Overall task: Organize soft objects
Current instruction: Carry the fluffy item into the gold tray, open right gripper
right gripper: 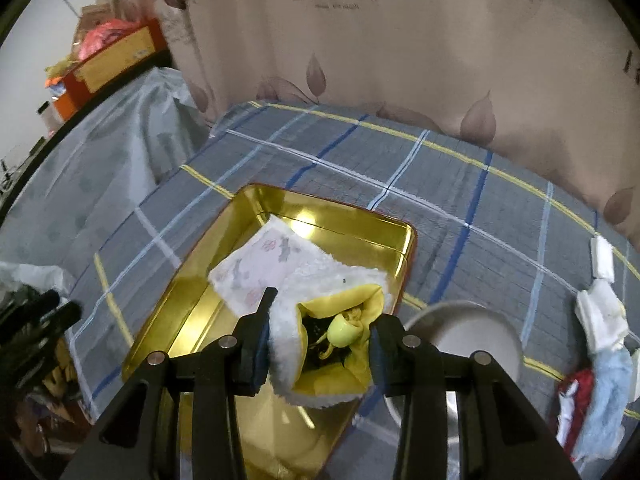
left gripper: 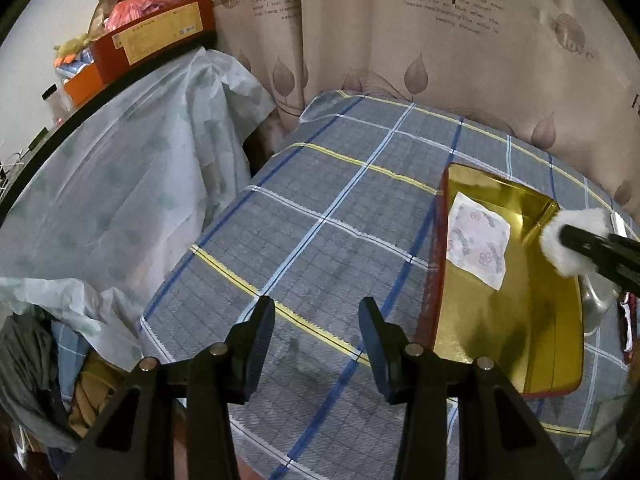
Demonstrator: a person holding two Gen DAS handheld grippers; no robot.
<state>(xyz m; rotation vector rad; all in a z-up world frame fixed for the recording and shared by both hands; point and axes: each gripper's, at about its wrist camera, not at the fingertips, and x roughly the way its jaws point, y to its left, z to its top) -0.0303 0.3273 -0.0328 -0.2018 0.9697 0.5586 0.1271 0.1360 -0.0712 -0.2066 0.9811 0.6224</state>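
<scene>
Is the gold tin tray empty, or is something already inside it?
Not empty. One flat printed cloth lies on the gold tin tray floor; the rest of the floor is bare.

Light: dim indoor, overhead.
Glare: bright spot on gold tin (right gripper: 320, 220).
Blur: right wrist view smeared; left sharp.
Edges: fisheye-bent, black corners.

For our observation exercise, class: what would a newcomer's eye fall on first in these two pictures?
The shiny gold tray on the grey plaid cloth stands out first, with a folded printed tissue lying inside it. Next comes the fluffy white and yellow soft item clamped in the right gripper above the tray. The left gripper hangs open and empty over the cloth, left of the tray.
</scene>
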